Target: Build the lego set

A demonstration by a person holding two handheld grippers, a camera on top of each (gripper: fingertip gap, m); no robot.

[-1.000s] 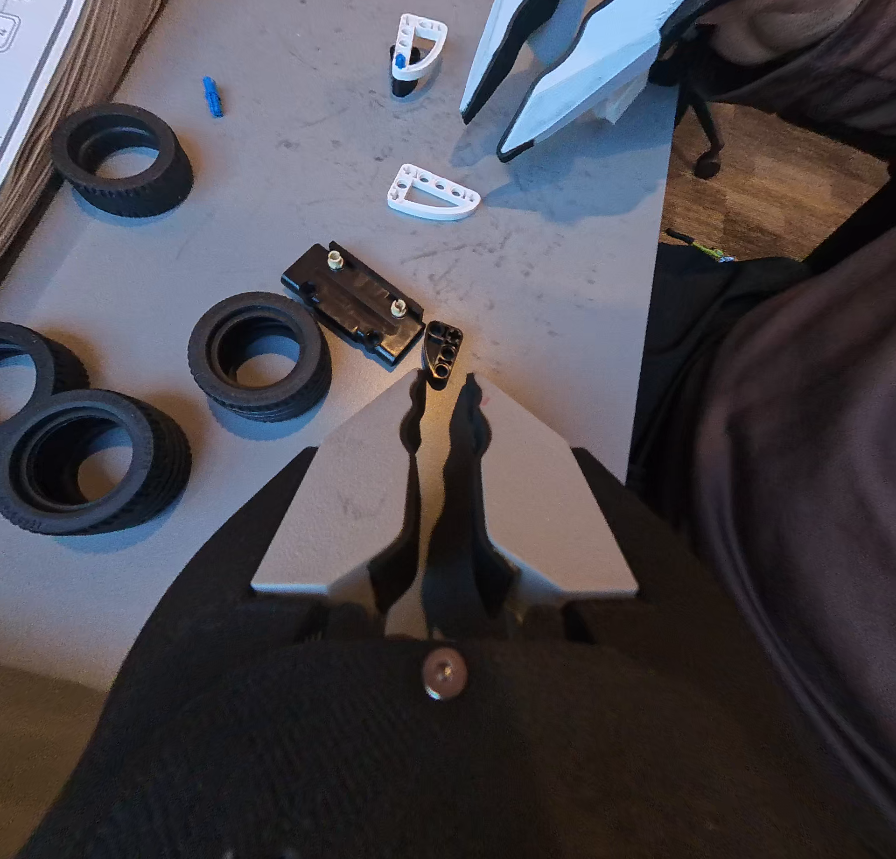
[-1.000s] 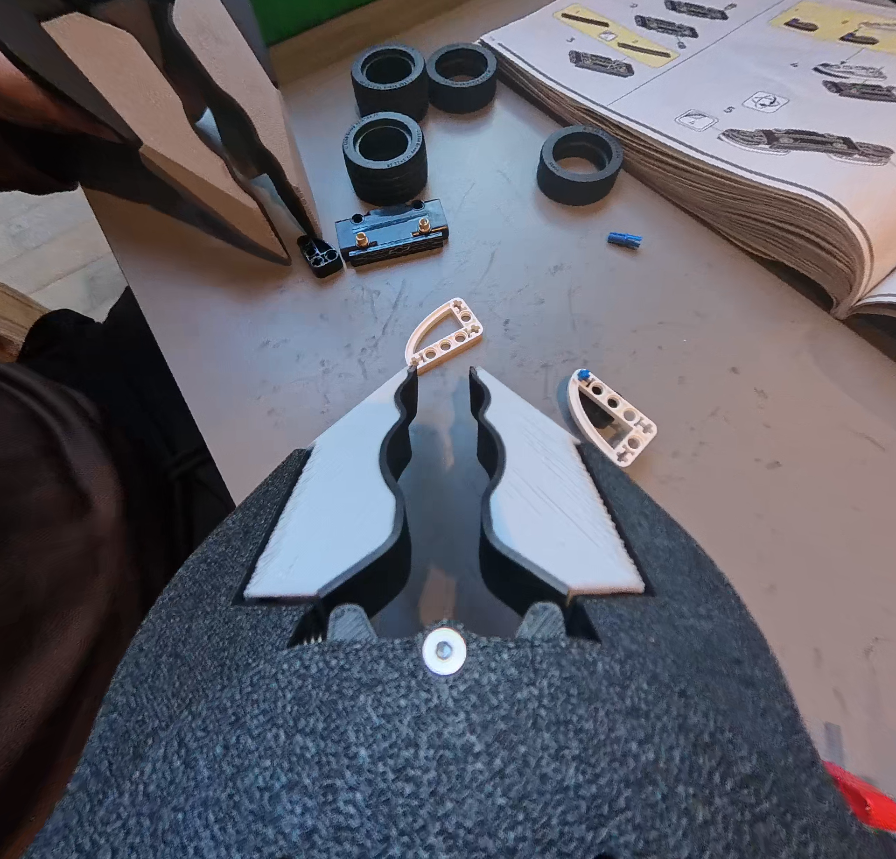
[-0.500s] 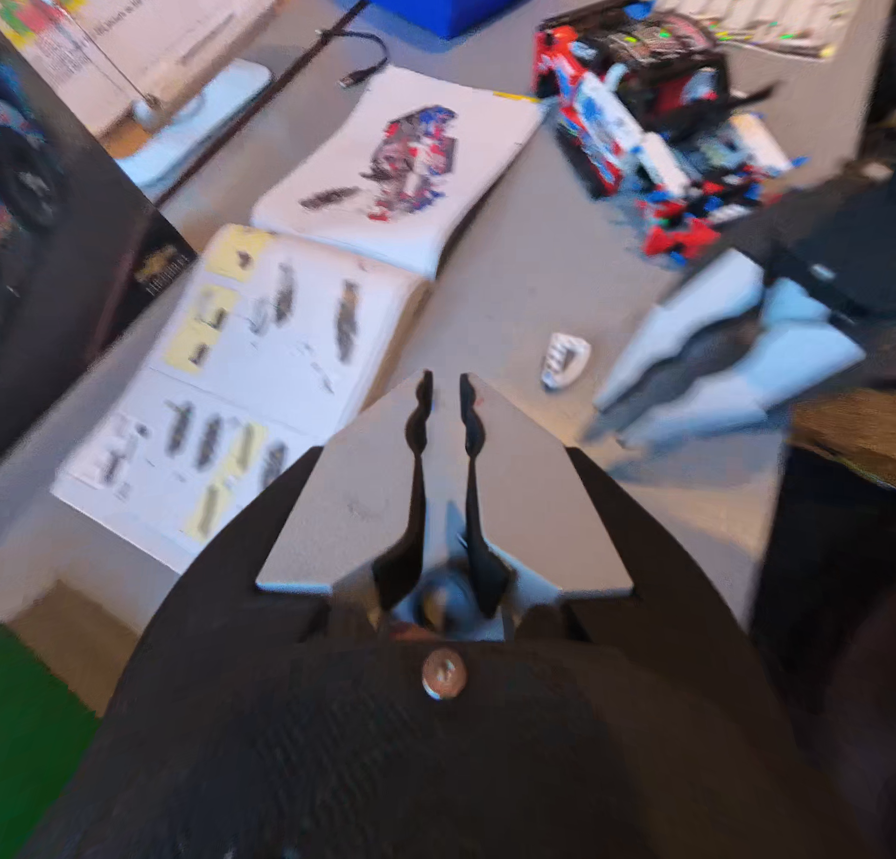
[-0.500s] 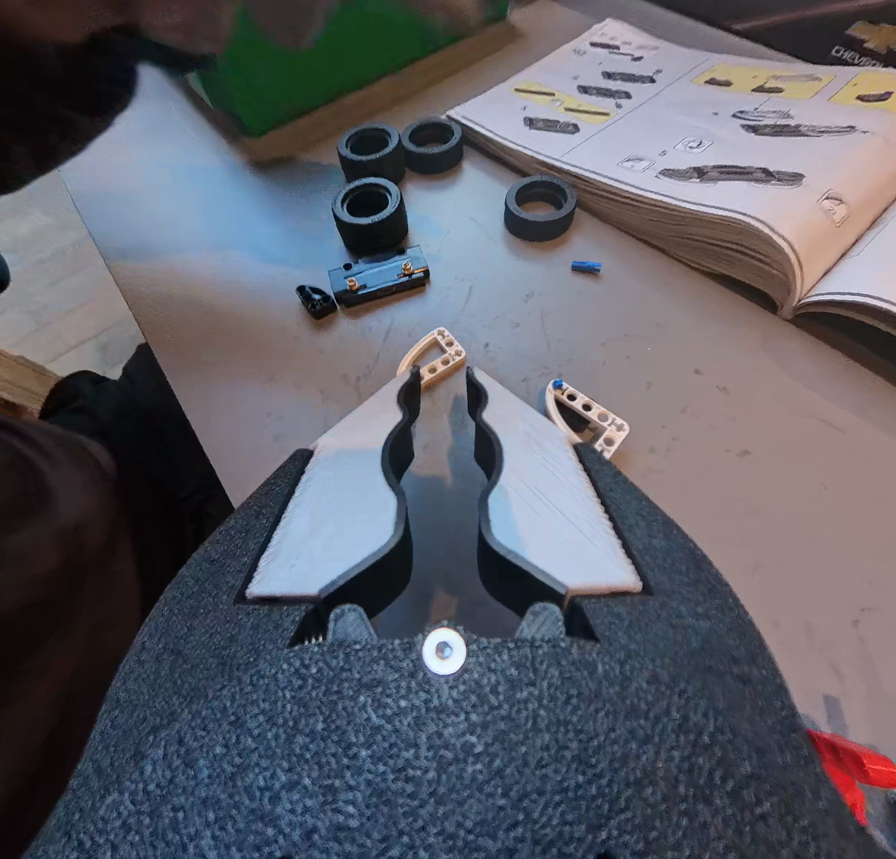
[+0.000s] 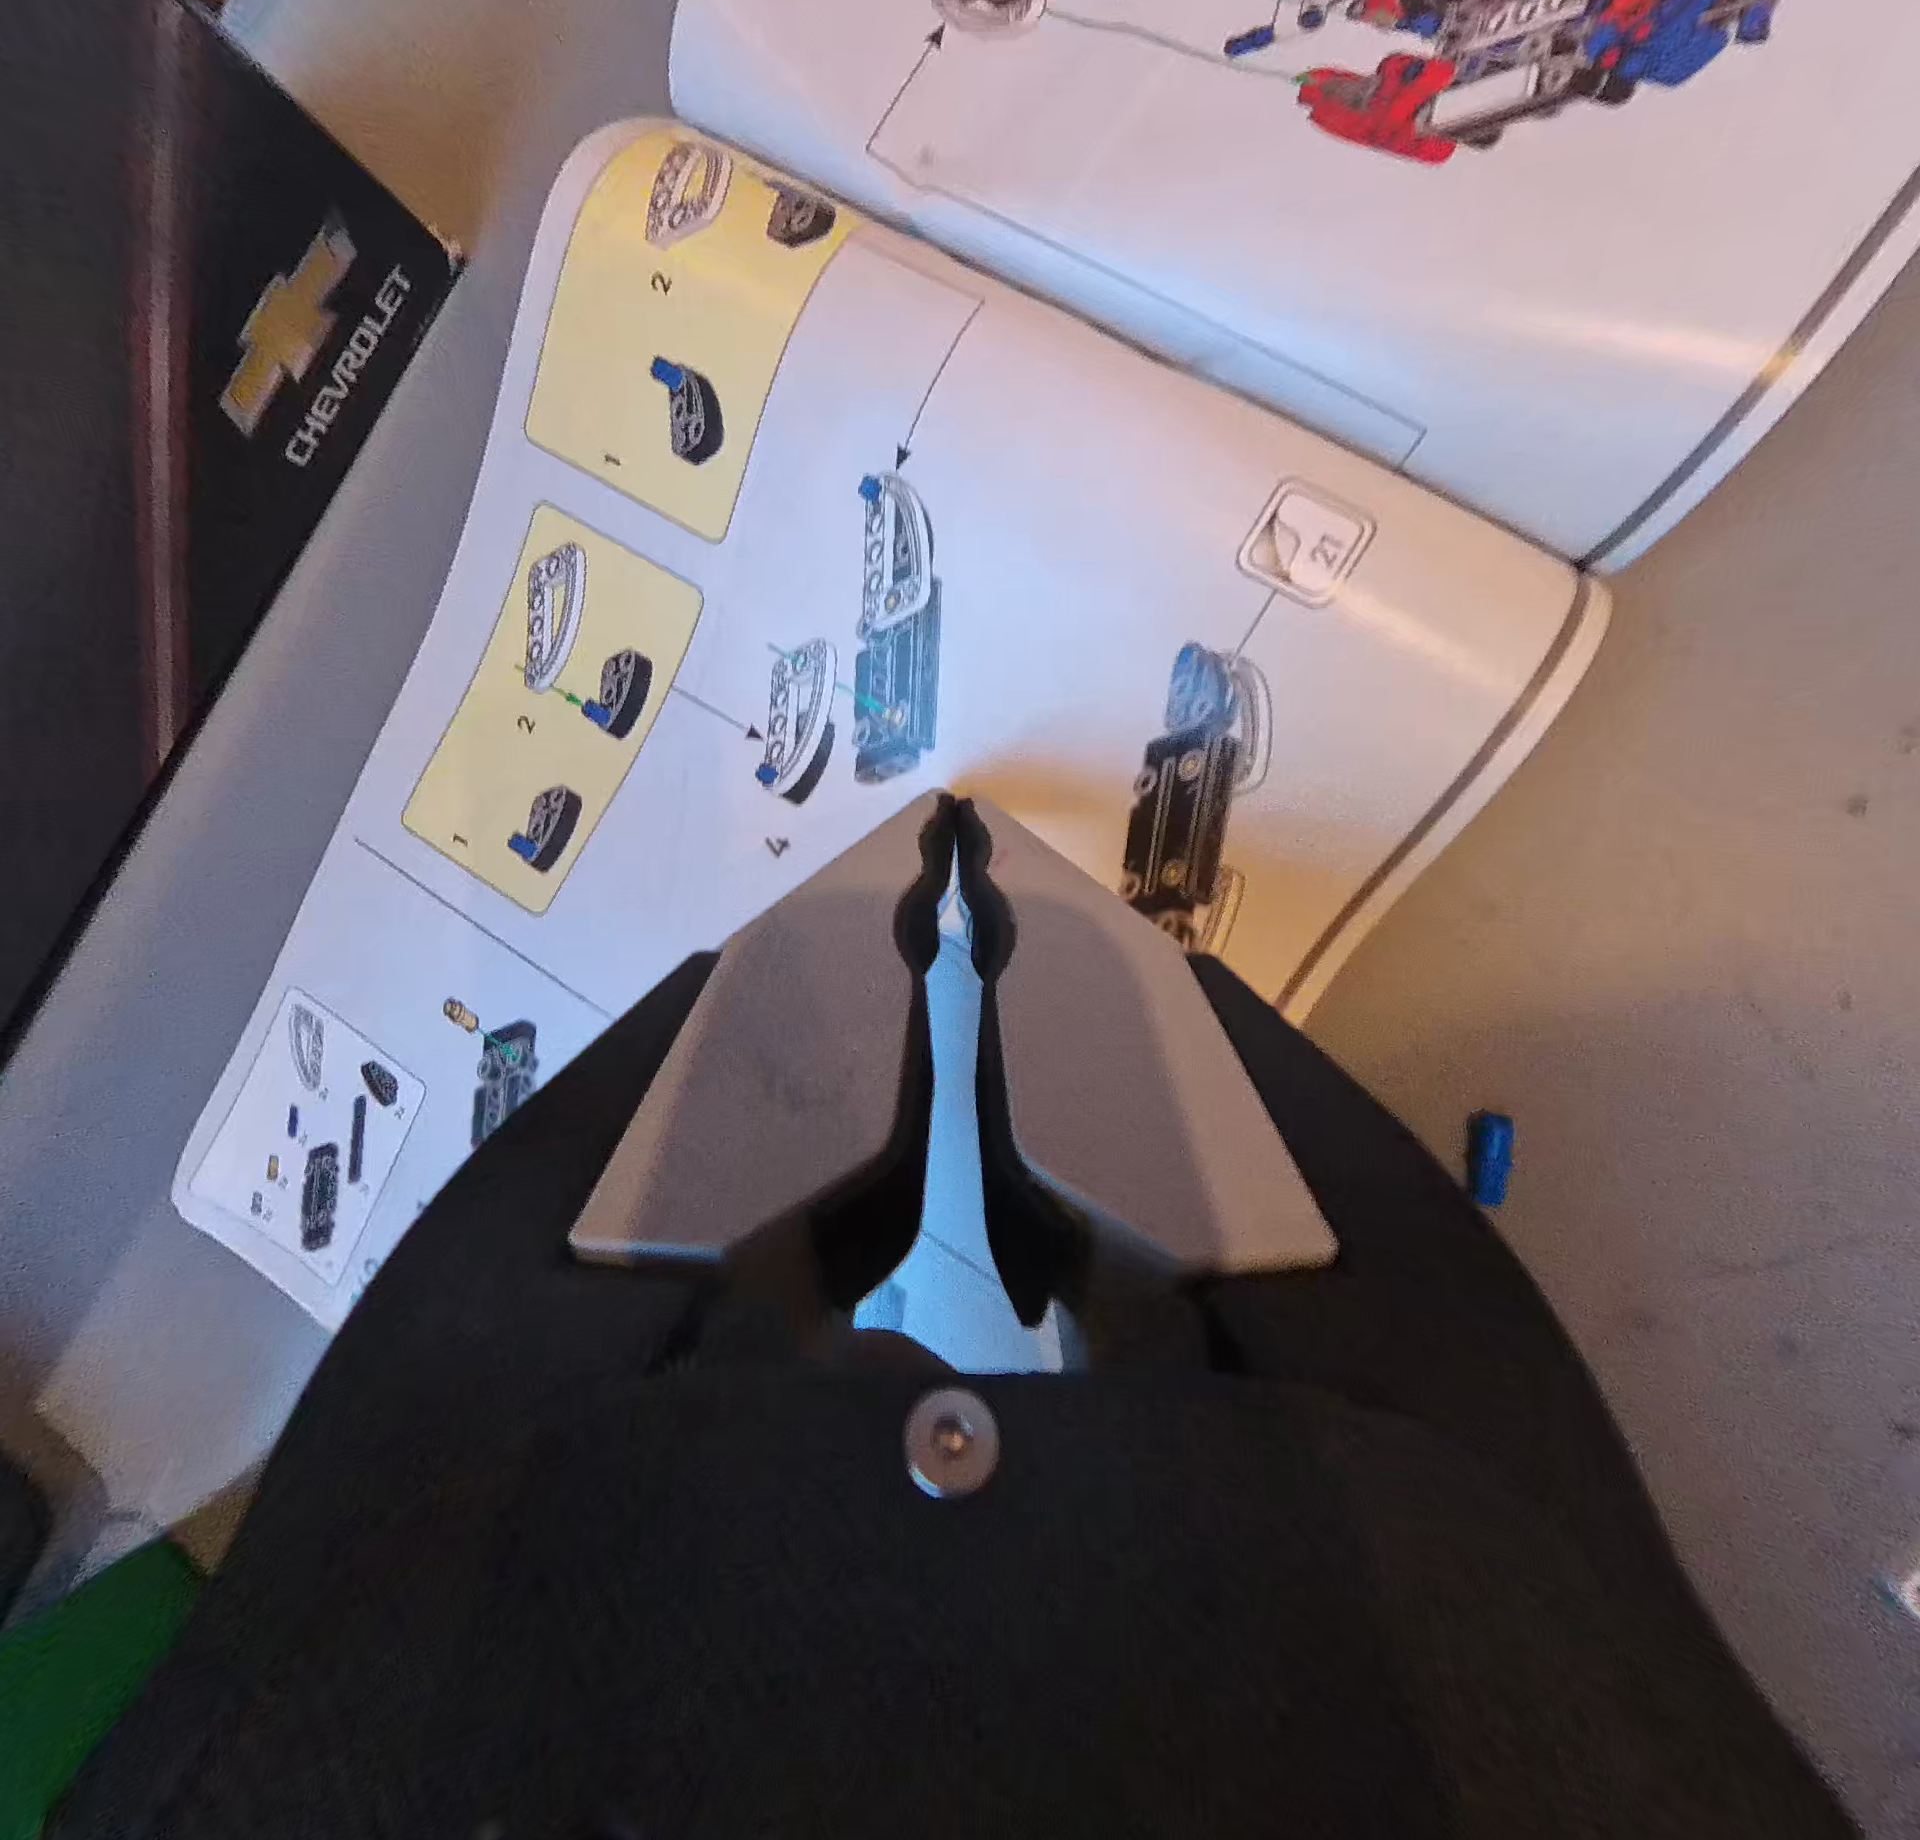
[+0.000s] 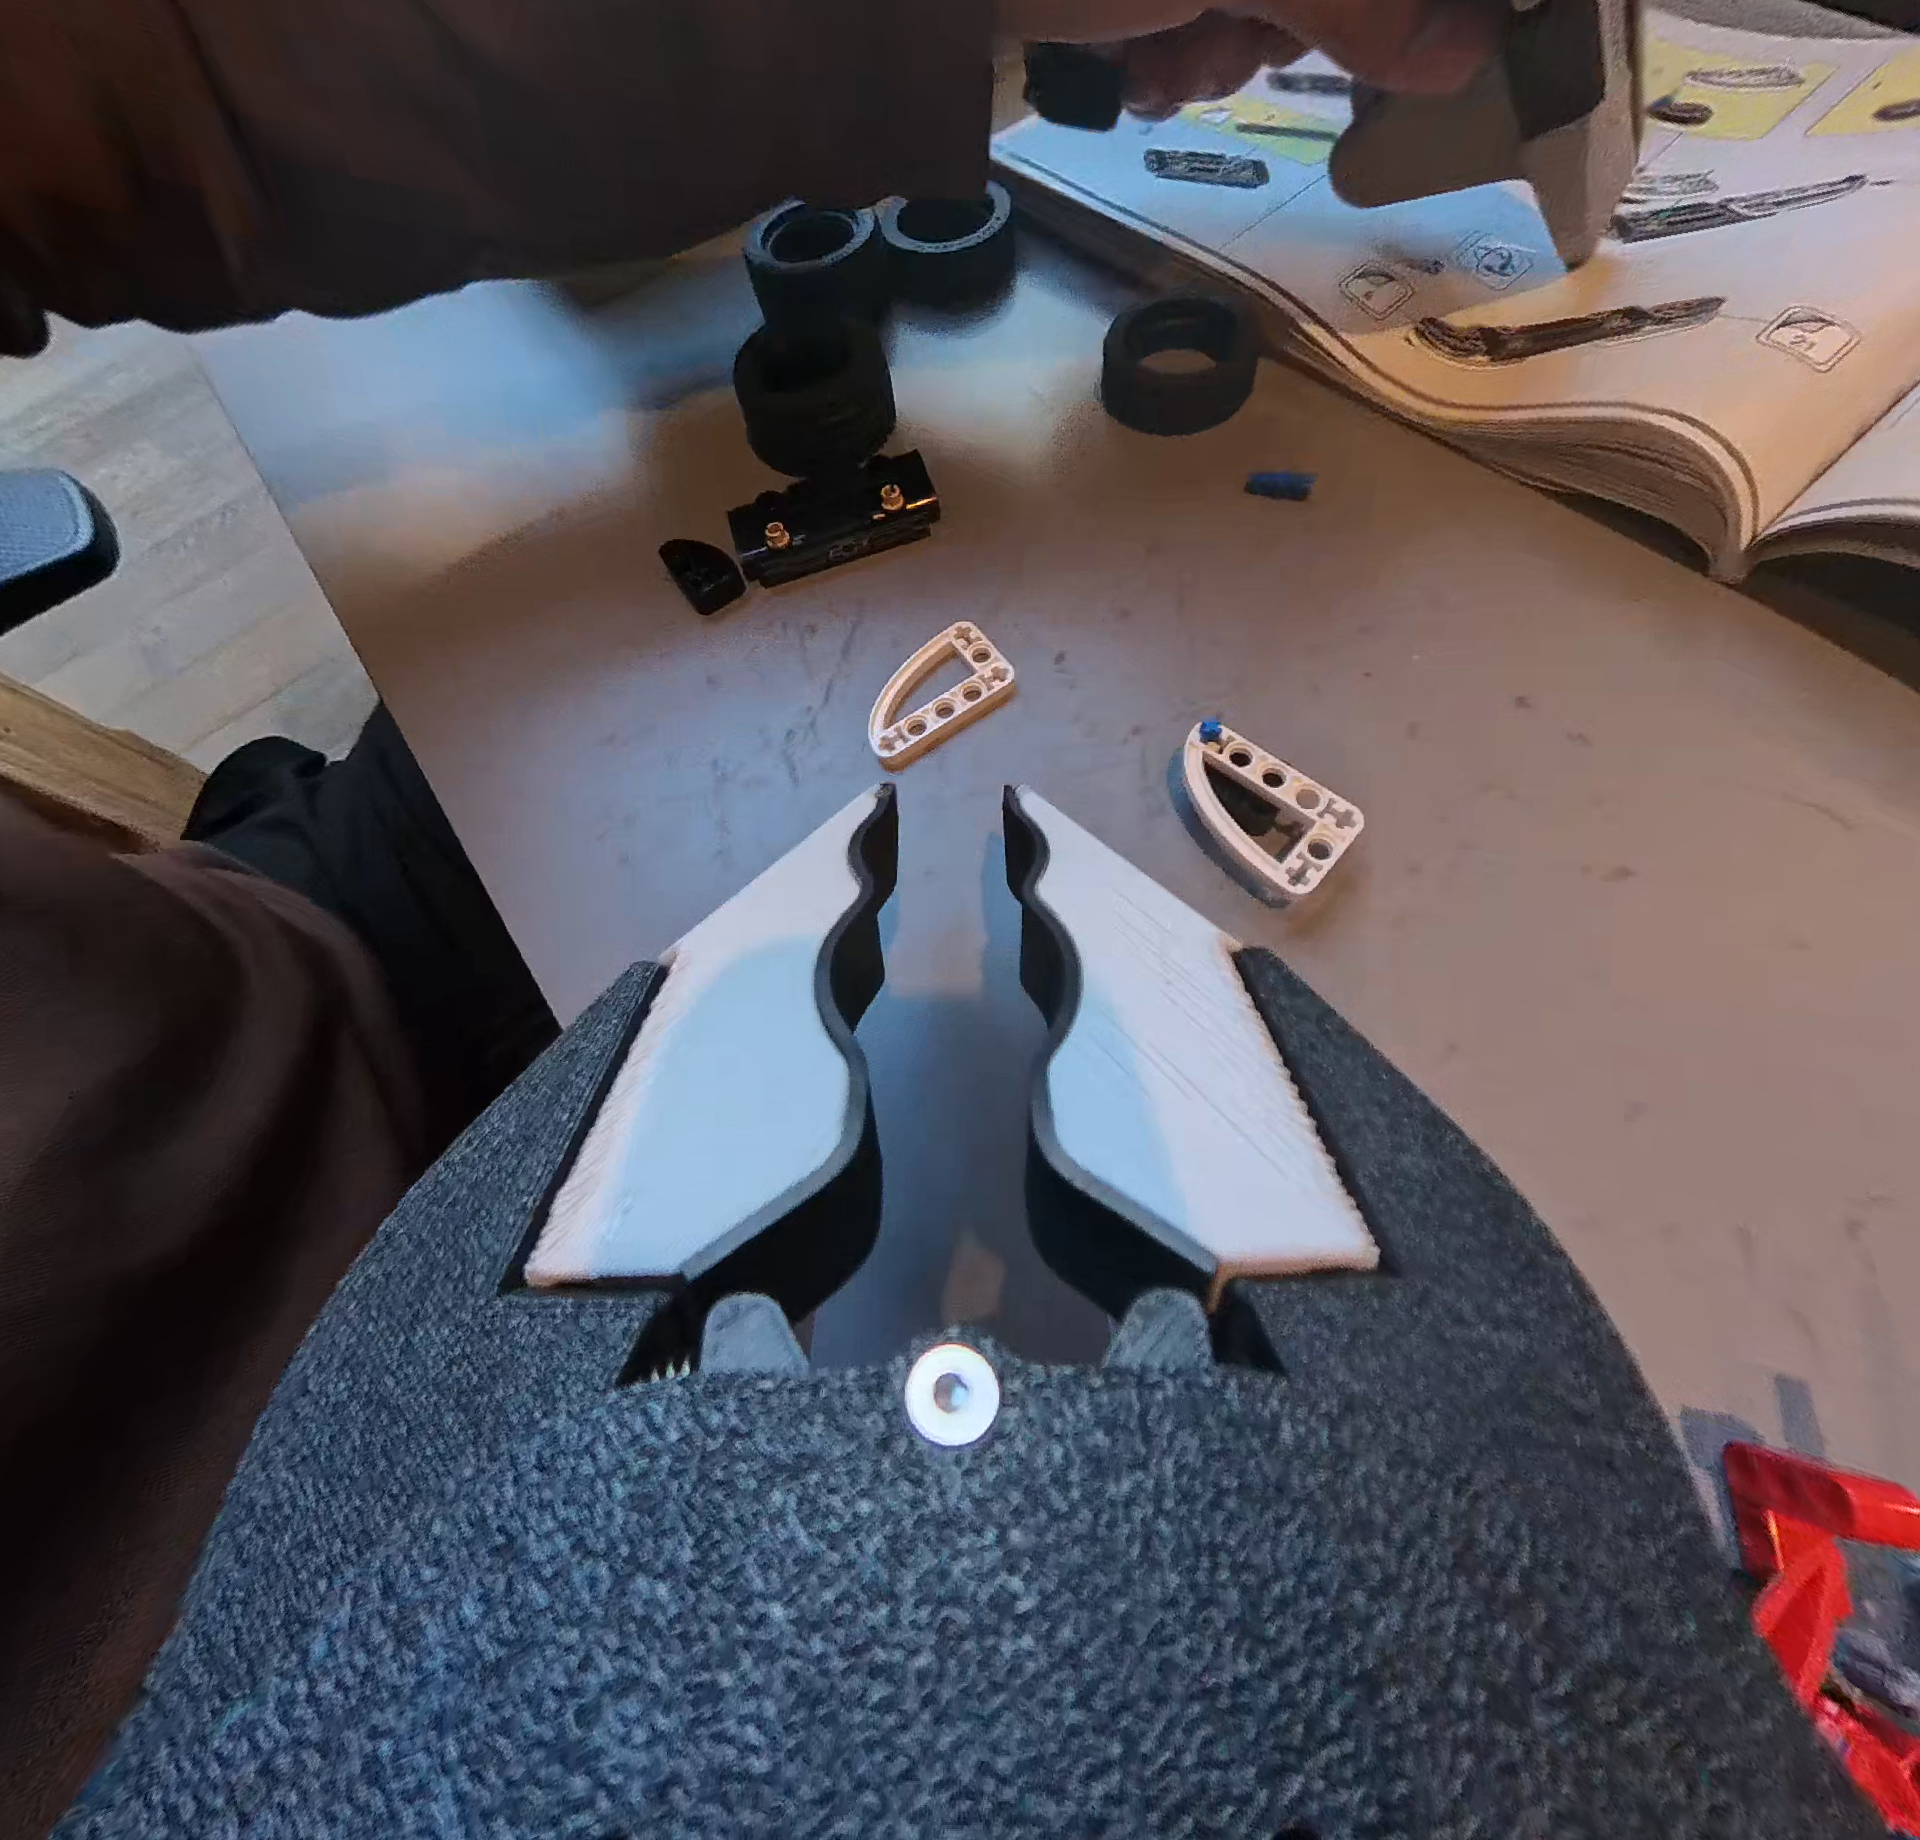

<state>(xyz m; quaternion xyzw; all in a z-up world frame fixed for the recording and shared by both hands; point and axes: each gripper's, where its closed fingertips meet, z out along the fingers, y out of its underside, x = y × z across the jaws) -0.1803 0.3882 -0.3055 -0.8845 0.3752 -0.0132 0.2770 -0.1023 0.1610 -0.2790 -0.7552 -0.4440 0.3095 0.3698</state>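
My left gripper (image 5: 956,805) is shut and empty, its tips over the open instruction booklet (image 5: 1039,543); it also shows in the right wrist view (image 6: 1574,252), pointing down at the booklet (image 6: 1558,367). My right gripper (image 6: 943,798) is open and empty above the grey table (image 6: 1558,907). Just ahead of it lies a white curved beam (image 6: 940,689). To its right lies a white beam joined to a black piece with a blue pin (image 6: 1273,819). Farther off are a black block with tan pins (image 6: 836,533), a small black piece (image 6: 704,577) and a loose blue pin (image 6: 1280,483).
Three black tyres (image 6: 821,398) cluster behind the black block, and one tyre (image 6: 1179,365) sits beside the booklet. A blue pin (image 5: 1491,1158) lies right of the booklet in the left wrist view. A dark box (image 5: 187,367) lies at the left. Red parts (image 6: 1829,1603) sit at bottom right. Across from one pair of fingers to the other is roughly 25 cm. The small black piece (image 6: 704,577) lies some 11 cm from my right tips, 25 cm from my left tips. My left gripper's tips are some 11 cm from the loose blue pin (image 6: 1280,483). Look for it in the left wrist view (image 5: 1485,1164) too.
My left gripper swung away from the black parts, up and over to the instruction booklet, and closed. My right gripper stayed open and drew back slightly from the white beams.
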